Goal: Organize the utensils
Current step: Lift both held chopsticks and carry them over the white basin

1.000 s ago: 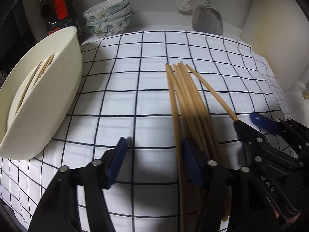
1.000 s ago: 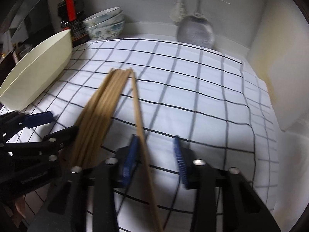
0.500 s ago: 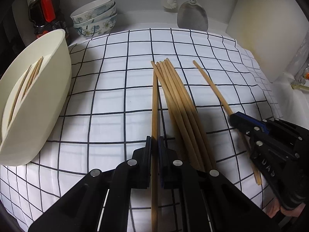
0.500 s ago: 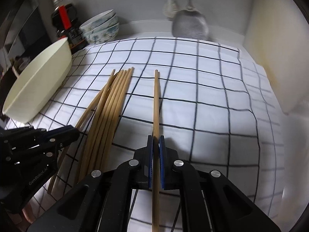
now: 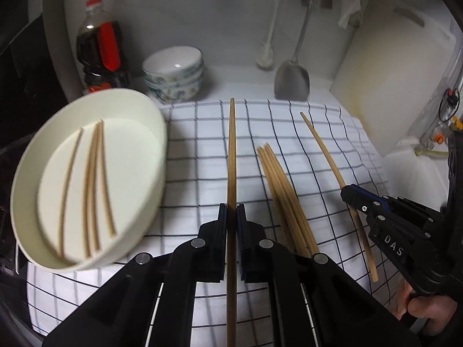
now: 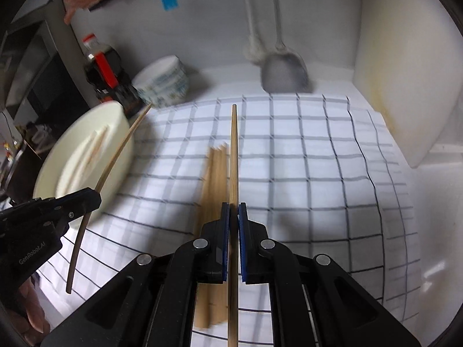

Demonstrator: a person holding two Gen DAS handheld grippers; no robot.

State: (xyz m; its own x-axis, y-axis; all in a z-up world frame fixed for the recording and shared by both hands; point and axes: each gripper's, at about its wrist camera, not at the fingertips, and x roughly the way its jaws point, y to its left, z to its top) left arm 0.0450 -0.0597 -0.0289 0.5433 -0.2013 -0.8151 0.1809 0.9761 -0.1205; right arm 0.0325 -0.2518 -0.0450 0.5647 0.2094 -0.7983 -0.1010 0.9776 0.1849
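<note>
My left gripper (image 5: 231, 211) is shut on one wooden chopstick (image 5: 231, 150), held above the checked cloth (image 5: 202, 173) and pointing toward the back wall. My right gripper (image 6: 233, 209) is shut on a second chopstick (image 6: 233, 150) in the same way. Each gripper appears in the other's view: the right one (image 5: 351, 193) with its chopstick (image 5: 321, 144), the left one (image 6: 92, 199) with its chopstick (image 6: 115, 159). Several more chopsticks (image 5: 285, 199) lie bundled on the cloth between the two grippers. A cream oval tray (image 5: 43, 156) at the left holds three chopsticks (image 5: 92, 185).
Stacked patterned bowls (image 5: 173, 75) and a dark bottle with a red label (image 5: 101, 55) stand at the back left. A metal spatula (image 5: 292, 81) and a brush (image 5: 264, 57) hang against the back wall. A white cutting board (image 5: 390, 81) leans at the right.
Both grippers went from open to shut, each on one chopstick, and then lifted them off the cloth. The bundle of other chopsticks stayed on the cloth.
</note>
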